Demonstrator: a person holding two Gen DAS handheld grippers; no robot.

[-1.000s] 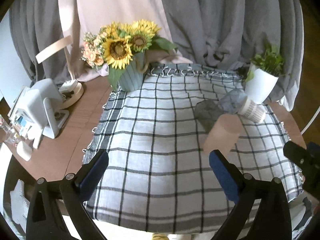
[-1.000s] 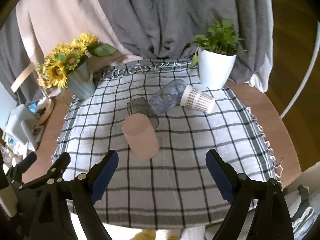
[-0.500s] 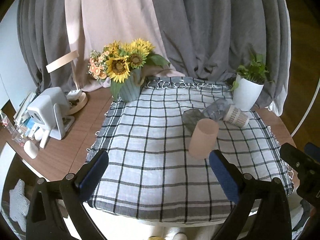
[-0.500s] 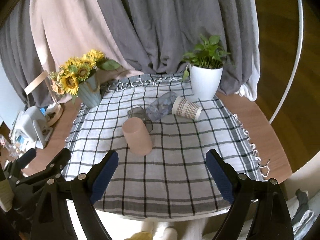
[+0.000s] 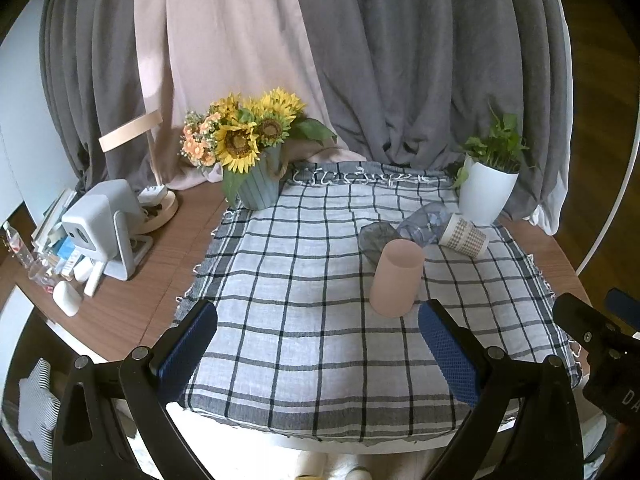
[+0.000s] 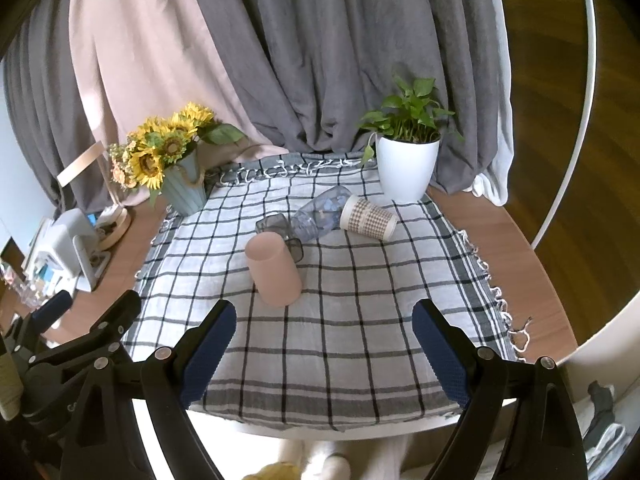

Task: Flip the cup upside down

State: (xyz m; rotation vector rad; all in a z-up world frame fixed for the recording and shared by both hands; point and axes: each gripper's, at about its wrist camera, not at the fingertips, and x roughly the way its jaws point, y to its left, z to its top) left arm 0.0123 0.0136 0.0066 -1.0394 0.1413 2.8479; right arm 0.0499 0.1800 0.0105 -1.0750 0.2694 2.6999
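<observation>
A pink cup (image 5: pixel 396 278) stands upside down on the checked cloth (image 5: pixel 304 280), closed base up; it also shows in the right wrist view (image 6: pixel 274 274). Behind it lie a dark glass cup (image 6: pixel 280 230), a clear plastic bottle (image 6: pixel 320 214) and a patterned paper cup (image 6: pixel 370 218), all on their sides. My left gripper (image 5: pixel 316 344) is open and empty, held back over the near edge of the cloth. My right gripper (image 6: pixel 322 346) is open and empty too, near the cloth's front edge.
A sunflower vase (image 5: pixel 256 184) stands at the back left of the cloth and a white plant pot (image 5: pixel 486 196) at the back right. A white device (image 5: pixel 104 228) and small clutter sit on the wooden table (image 5: pixel 160 280) at the left. Curtains hang behind.
Both grippers have drawn back and up from the table, so the cloth and cups look smaller and farther. The pink cup stays standing upside down.
</observation>
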